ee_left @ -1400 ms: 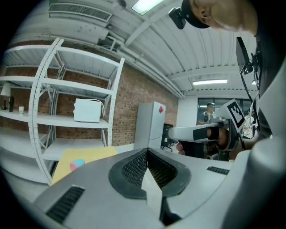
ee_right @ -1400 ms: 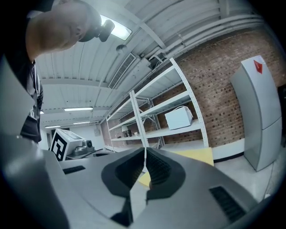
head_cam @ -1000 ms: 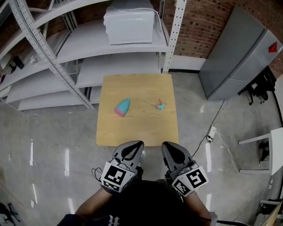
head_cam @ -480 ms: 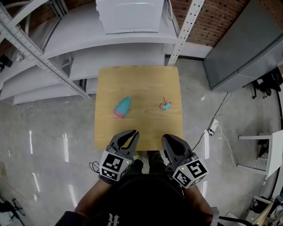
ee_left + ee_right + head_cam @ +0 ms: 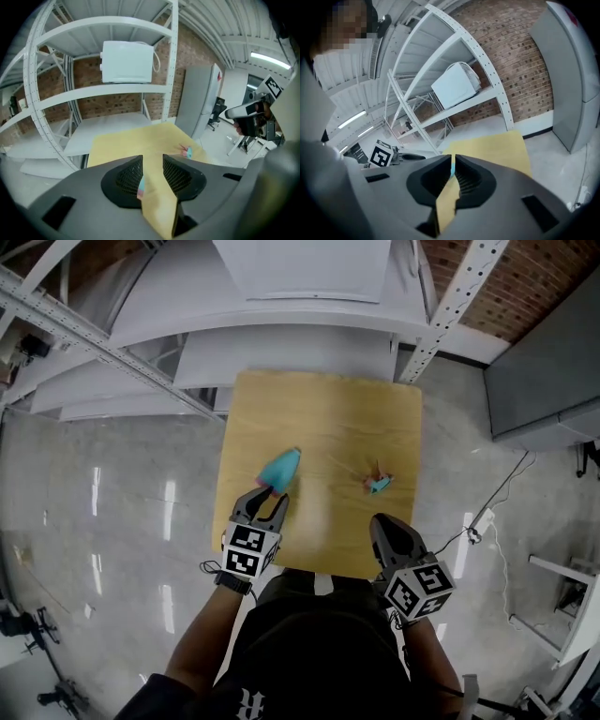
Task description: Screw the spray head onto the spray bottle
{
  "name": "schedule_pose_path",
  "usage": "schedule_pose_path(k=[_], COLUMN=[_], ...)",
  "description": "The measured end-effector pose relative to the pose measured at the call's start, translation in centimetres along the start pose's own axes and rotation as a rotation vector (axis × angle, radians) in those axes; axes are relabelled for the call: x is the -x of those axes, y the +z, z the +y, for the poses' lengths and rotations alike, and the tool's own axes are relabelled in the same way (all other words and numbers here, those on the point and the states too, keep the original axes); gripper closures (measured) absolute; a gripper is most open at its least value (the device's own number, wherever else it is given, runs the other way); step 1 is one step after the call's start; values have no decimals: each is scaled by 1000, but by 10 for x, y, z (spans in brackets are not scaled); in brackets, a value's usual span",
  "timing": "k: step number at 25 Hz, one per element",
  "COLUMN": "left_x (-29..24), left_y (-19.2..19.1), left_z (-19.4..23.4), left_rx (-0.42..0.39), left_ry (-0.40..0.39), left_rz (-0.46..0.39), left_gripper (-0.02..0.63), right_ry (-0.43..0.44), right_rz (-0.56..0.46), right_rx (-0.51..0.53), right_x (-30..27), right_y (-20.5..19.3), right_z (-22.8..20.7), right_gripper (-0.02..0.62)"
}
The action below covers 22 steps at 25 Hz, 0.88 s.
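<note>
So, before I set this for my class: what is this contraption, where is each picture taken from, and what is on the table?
There is no robot here: a person holds a two-jaw gripper in each hand. The top-down picture comes from a camera on the person's head. The other two come from cameras riding on each gripper, looking along its jaws.

On the wooden table a teal spray bottle with a pink end lies on its side. A small spray head lies apart from it. Behind the table stands a shelf with a white box.

The left gripper is close to the bottle's pink end. Its jaws have just been opening and stand a little apart, with nothing between them yet. The right gripper is shut and empty, near the table's front edge. Nothing is held.
</note>
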<state>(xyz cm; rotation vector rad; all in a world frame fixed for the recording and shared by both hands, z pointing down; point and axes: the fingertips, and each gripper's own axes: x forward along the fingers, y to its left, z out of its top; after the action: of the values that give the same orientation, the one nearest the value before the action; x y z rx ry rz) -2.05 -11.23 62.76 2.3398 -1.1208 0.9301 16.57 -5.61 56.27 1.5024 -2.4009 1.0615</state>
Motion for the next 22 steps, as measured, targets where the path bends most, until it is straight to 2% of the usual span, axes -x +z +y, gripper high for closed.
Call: schedule_pose_path(k=[4, 6, 9, 18, 22], left_x=[-40, -62, -86, -115, -129], left_y=[-18, -33, -48, -67, -83], left_z=[33, 51, 68, 70, 74], left_rx=[-35, -53, -65, -98, -127], left_ry=[23, 28, 14, -63, -75], left_rz=[101, 158, 226, 338, 409], left_gripper=[460, 418, 374, 319, 285], right_ry=[-72, -109, -134, -180, -224], right_rz=[73, 98, 124, 155, 175], right_rx=[-39, -70, -100, -136, -218], right_x=[-28, -41, -55, -82, -95], right_y=[-18, -27, -37, -47, -59], right_z=[-39, -58, -70, -83, -106], right_gripper=[592, 592, 592, 592, 591])
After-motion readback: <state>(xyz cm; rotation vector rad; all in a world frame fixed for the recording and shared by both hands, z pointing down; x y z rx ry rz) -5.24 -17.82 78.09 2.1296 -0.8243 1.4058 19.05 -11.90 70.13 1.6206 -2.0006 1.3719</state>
